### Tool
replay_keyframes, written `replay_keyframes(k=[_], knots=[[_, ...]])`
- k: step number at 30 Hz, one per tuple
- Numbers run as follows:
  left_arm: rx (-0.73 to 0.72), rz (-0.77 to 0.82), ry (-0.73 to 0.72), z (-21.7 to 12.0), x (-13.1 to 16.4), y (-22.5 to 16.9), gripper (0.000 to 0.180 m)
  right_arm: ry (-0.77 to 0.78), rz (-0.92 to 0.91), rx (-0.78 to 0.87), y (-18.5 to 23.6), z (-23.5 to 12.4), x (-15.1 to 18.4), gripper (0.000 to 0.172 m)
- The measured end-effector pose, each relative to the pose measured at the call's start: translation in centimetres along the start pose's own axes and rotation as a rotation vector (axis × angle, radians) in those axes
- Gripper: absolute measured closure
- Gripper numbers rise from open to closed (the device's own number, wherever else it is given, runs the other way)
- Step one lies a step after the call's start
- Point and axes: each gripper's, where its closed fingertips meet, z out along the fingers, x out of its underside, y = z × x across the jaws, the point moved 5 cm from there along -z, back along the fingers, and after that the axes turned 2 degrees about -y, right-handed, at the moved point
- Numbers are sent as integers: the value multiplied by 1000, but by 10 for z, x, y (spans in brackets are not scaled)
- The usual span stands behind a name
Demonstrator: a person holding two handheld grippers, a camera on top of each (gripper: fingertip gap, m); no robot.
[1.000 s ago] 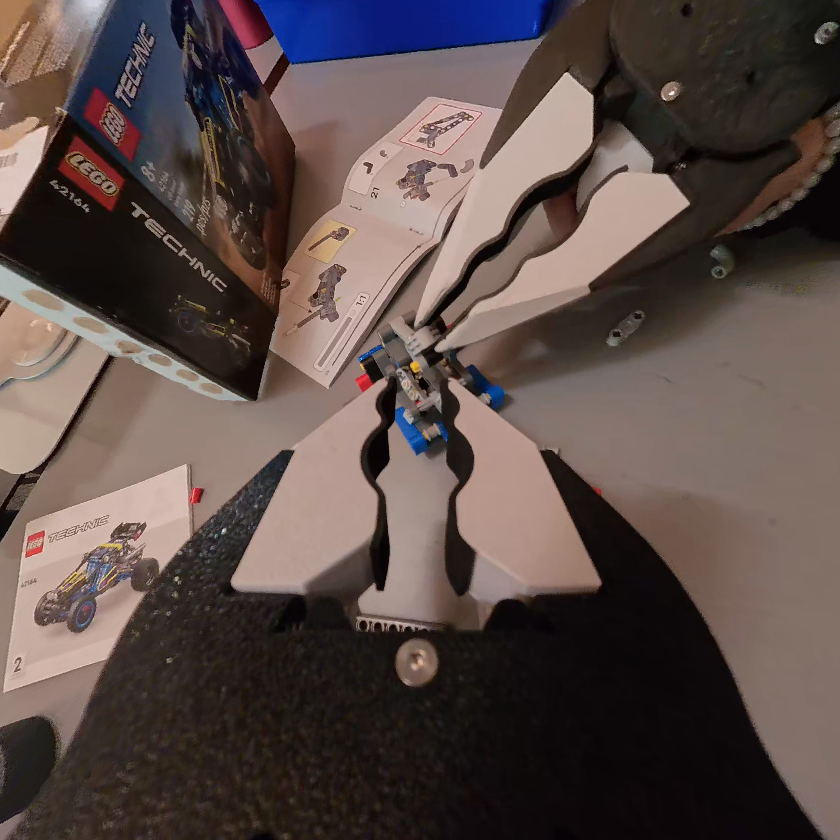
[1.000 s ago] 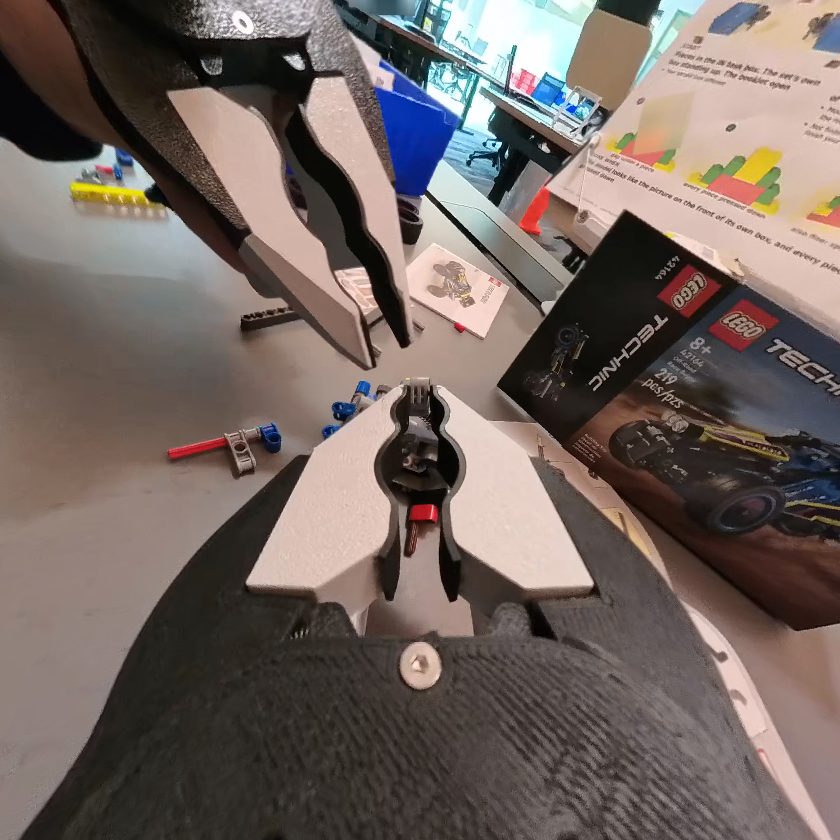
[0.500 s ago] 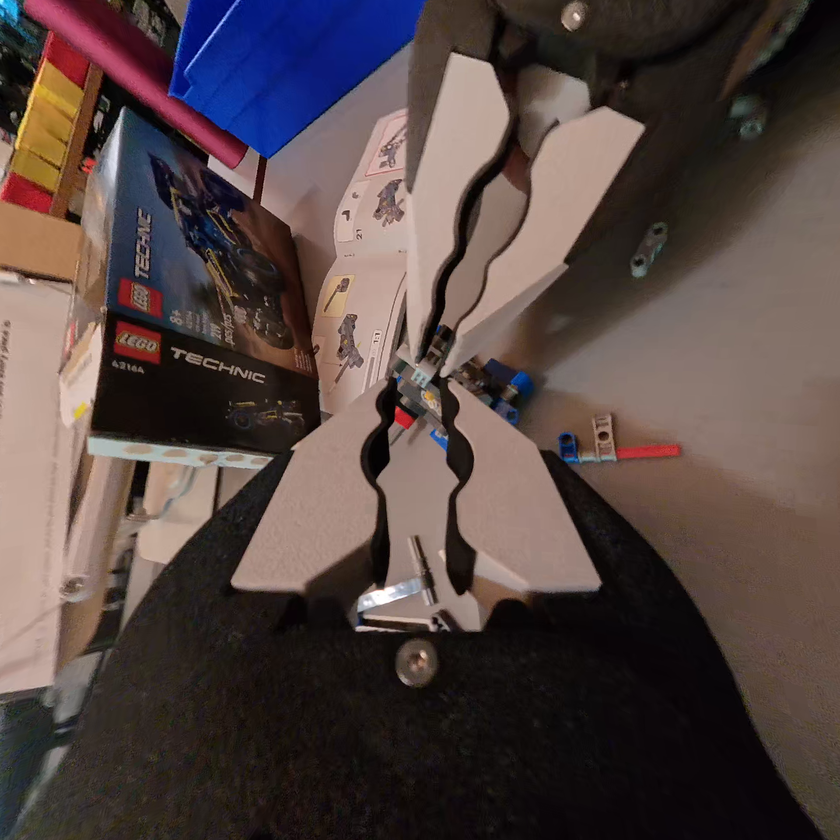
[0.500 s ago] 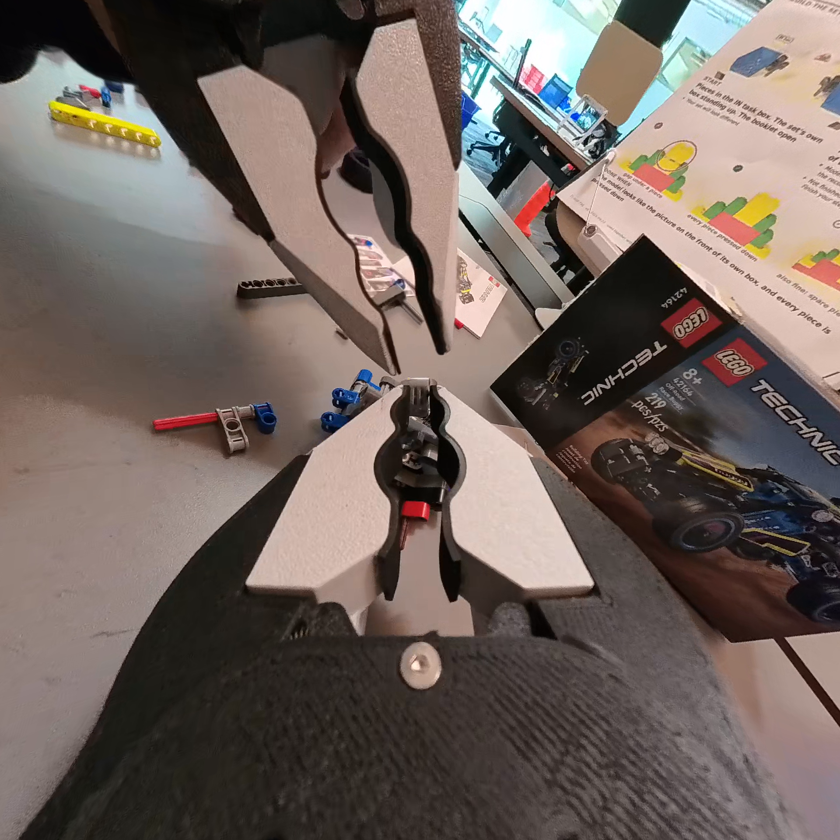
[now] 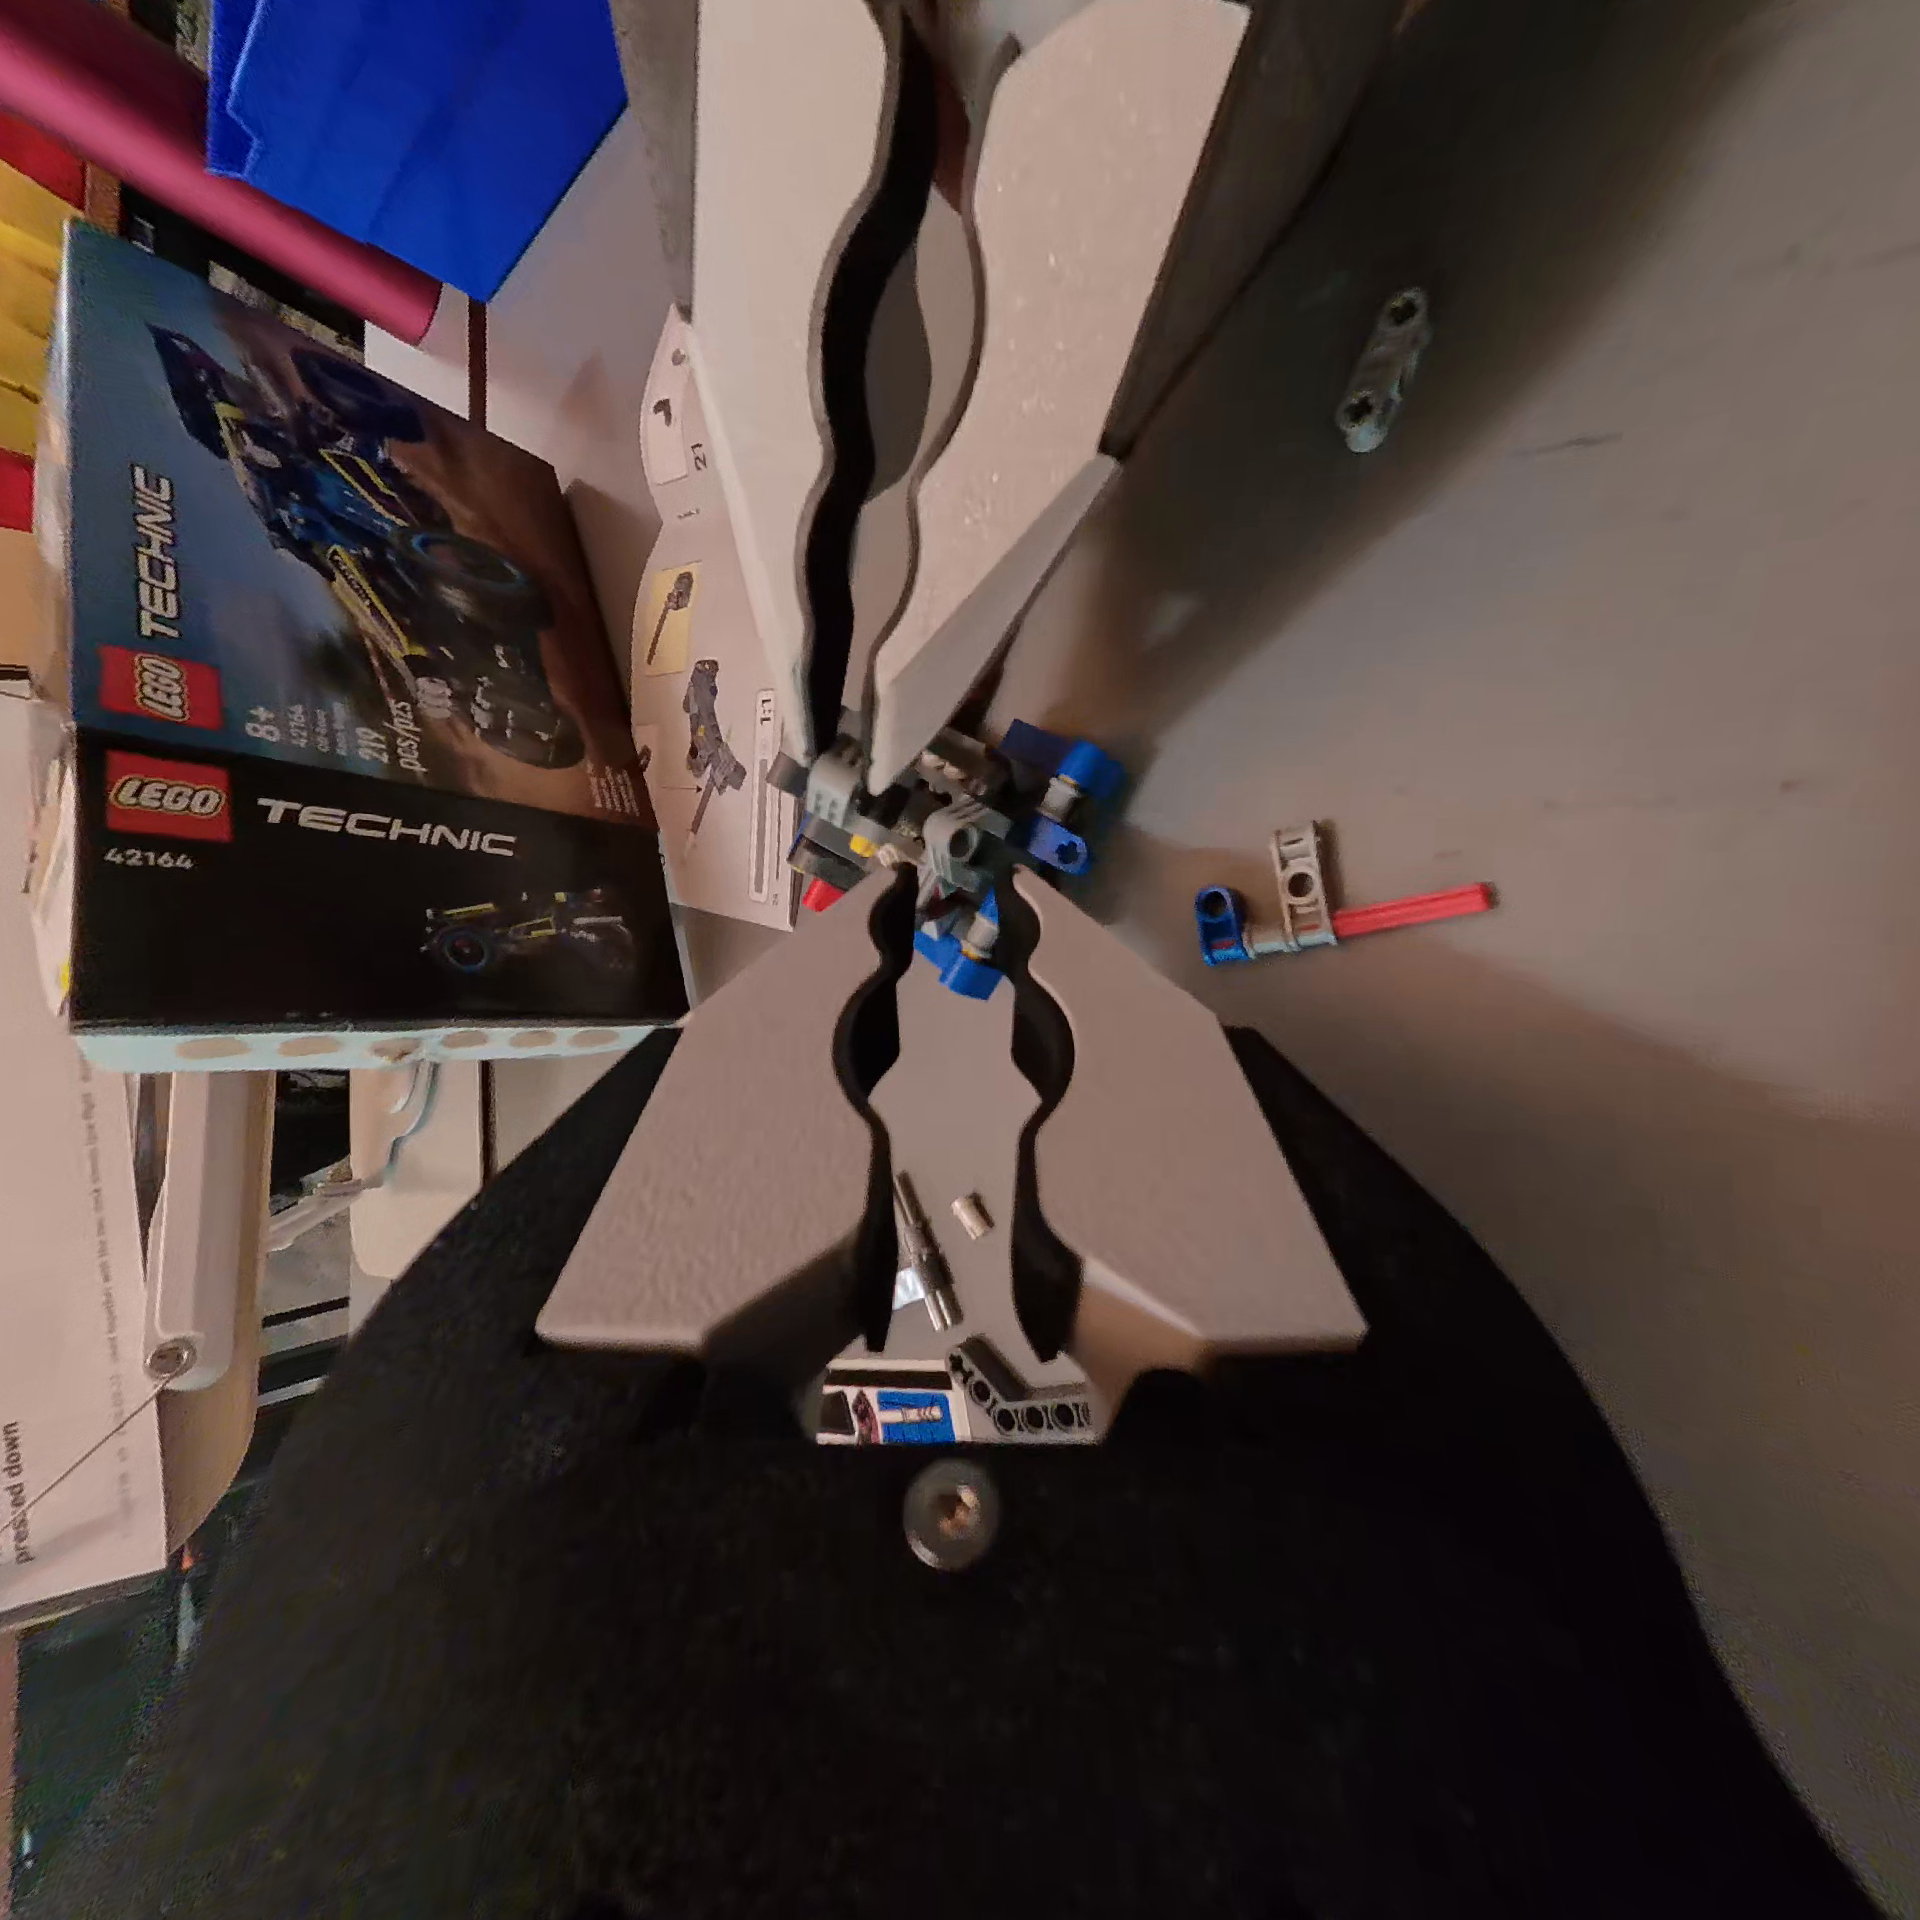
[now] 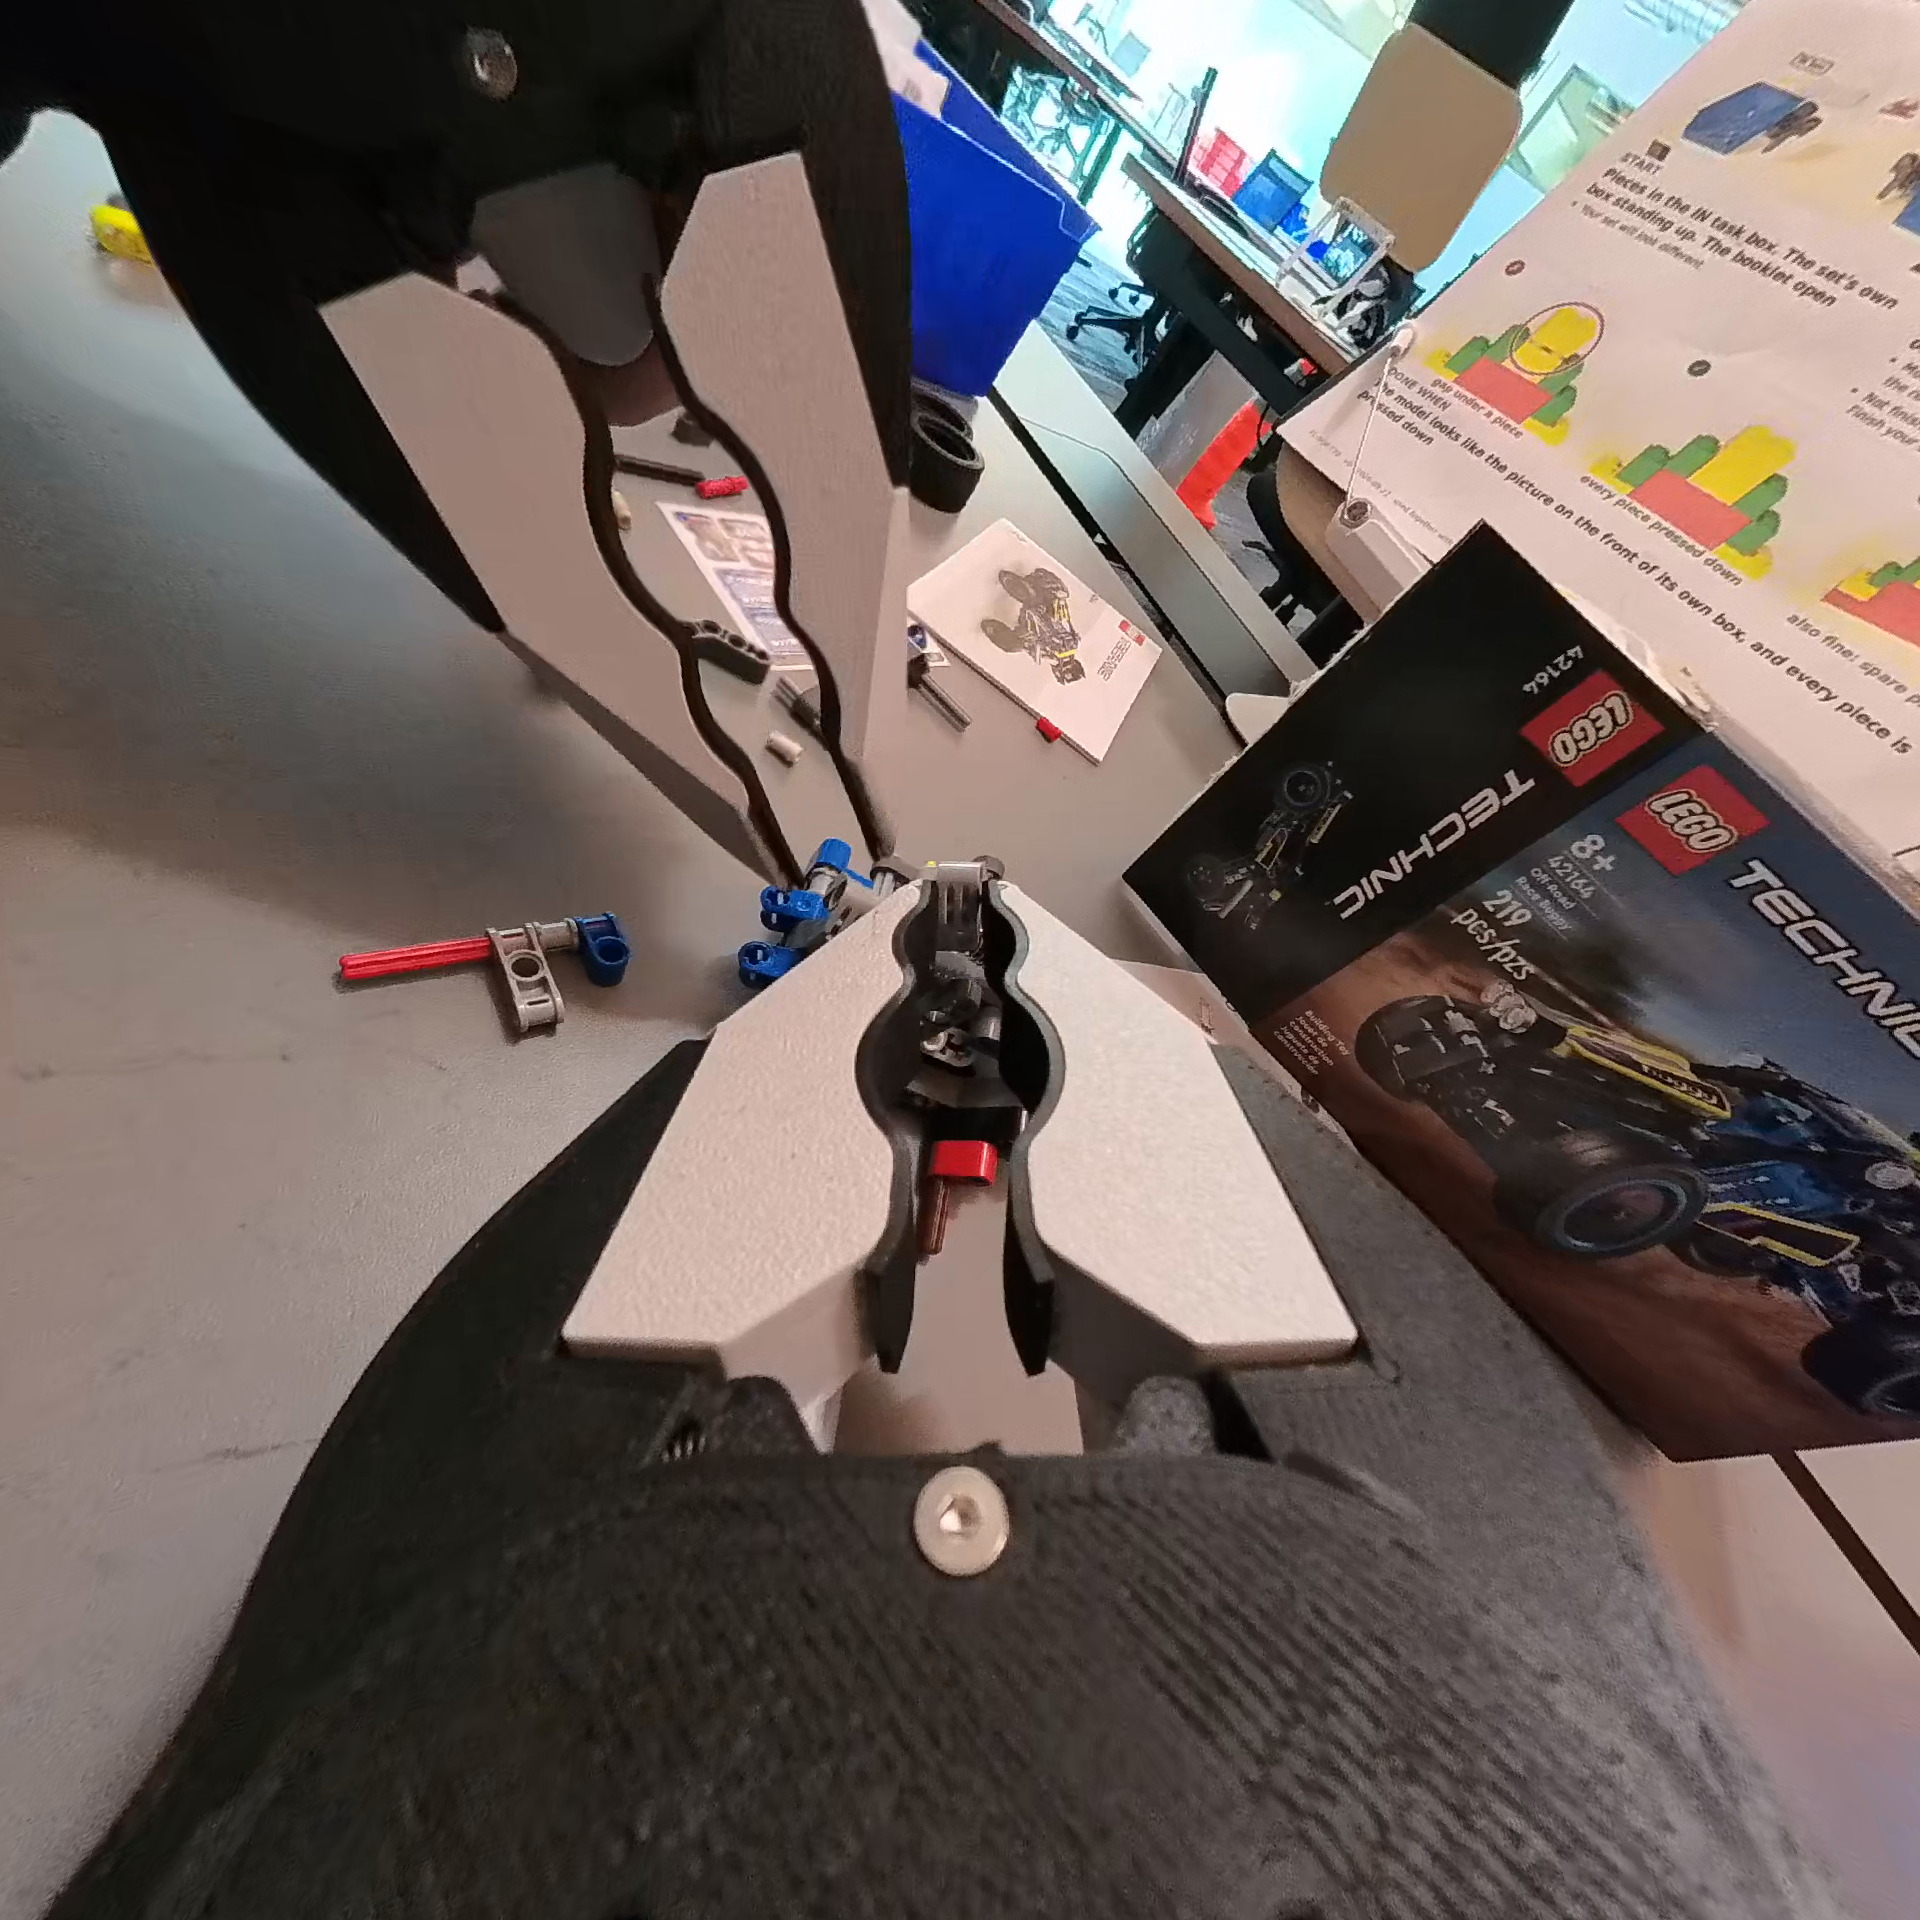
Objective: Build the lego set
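A small grey, black and blue brick assembly with a red pin hangs just above the grey table, between my two grippers. My right gripper is shut on its grey and black end; in the left wrist view the right gripper comes in from above. My left gripper has its fingertips on either side of the assembly's blue and grey end and they look closed on it. In the right wrist view the left gripper reaches down from the upper left.
A dark set box stands left and an open booklet lies beside it. A red axle with grey and blue connectors lies right. Also about: a grey link, loose pins, a blue bin, a closed booklet, a black tyre. Left and right tips are no more than a few centimetres apart. The grey link lies around 11 cm away from my left fingertips.
My left gripper drew back, then returned to the assembly, and its jaws narrowed around the blue end. My right gripper kept its hold on the assembly throughout.
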Motion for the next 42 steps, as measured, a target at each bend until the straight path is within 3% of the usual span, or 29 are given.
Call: replay_keyframes(k=[10,23,42], knots=[[-74,120,40,8,3,-12,174,-13,45,7,-3,-1,0,167],[-151,144,58,9,3,-6,172,-9,38,9,-3,0,0,167],[-153,123,43,7,0,-4,173,-8,31,12,-3,-1,0,167]])
